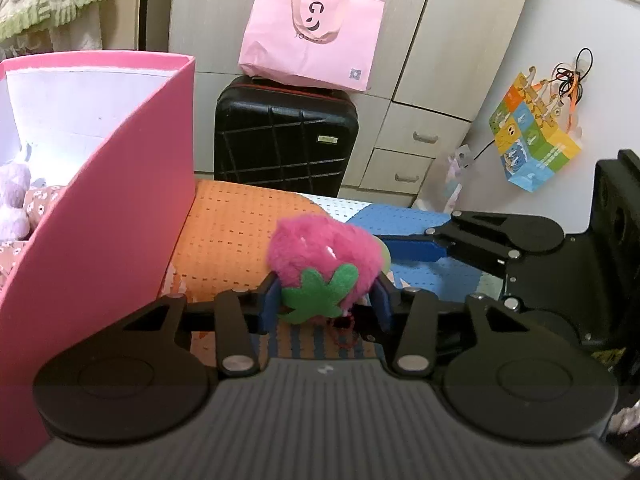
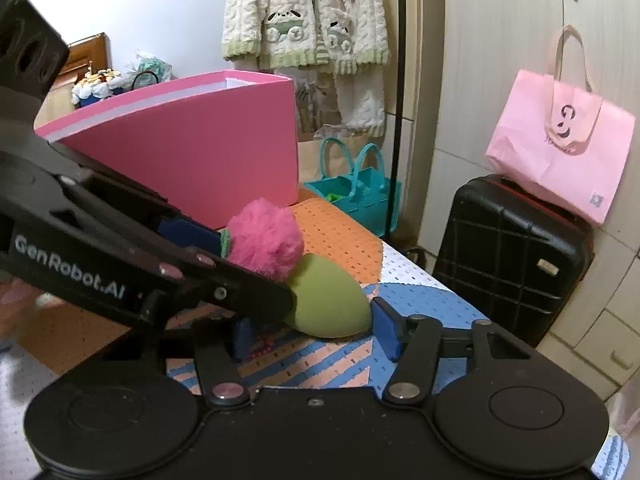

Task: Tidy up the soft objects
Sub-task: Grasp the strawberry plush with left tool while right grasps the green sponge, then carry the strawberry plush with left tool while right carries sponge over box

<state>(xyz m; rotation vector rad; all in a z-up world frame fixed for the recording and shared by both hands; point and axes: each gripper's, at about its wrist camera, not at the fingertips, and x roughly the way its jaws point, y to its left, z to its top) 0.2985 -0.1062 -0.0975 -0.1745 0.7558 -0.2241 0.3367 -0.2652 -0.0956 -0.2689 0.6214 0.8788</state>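
A fluffy pink strawberry plush [image 1: 324, 256] with a green felt leaf sits between the blue pads of my left gripper [image 1: 326, 304], which is shut on it just above the colourful mat. It also shows in the right wrist view [image 2: 264, 240]. A green egg-shaped soft toy [image 2: 328, 300] lies on the mat between the fingers of my right gripper [image 2: 316, 332], which stands open around it; the left gripper partly covers it. The pink box [image 1: 120, 216] stands to the left, with lilac plush toys [image 1: 14, 200] inside.
A black suitcase [image 1: 284, 136] with a pink paper bag [image 1: 312, 32] on top stands behind the mat [image 1: 228, 236]. A teal basket [image 2: 360, 192] sits on the floor beyond the mat's edge. Cupboard drawers [image 1: 404, 160] stand at the back right.
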